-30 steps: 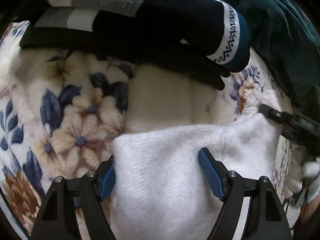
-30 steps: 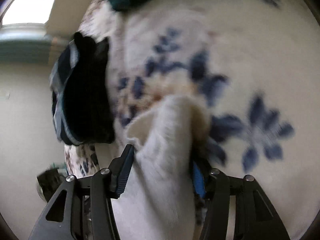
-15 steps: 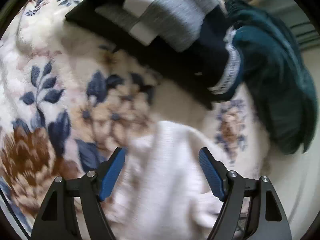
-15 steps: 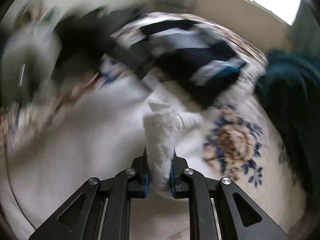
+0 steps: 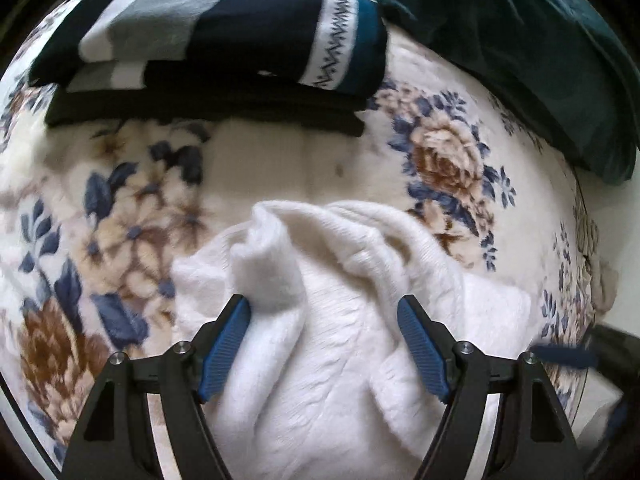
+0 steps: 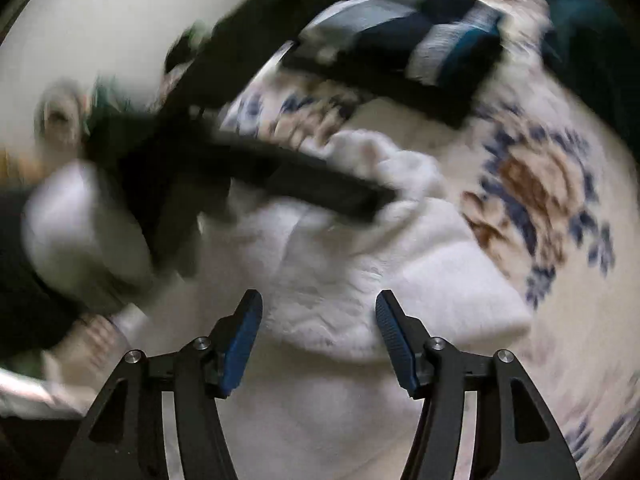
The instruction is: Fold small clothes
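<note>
A fluffy white knitted garment lies crumpled on a floral blanket. My left gripper is open, its jaws wide apart over the garment, with a raised fold resting against the left pad. In the right wrist view the white garment lies just ahead of my right gripper, which is open and holds nothing. The left gripper's black finger reaches across the garment's far part there. That view is blurred.
A stack of folded dark clothes, navy, grey and white striped, lies at the blanket's far side. A dark teal garment lies at the far right. The stack also shows in the right wrist view. A white-gloved hand is at the left.
My right gripper was shut on the white garment half a second ago and has let it go; its jaws now stand open. The garment has dropped into a crumpled heap. Both views shifted.
</note>
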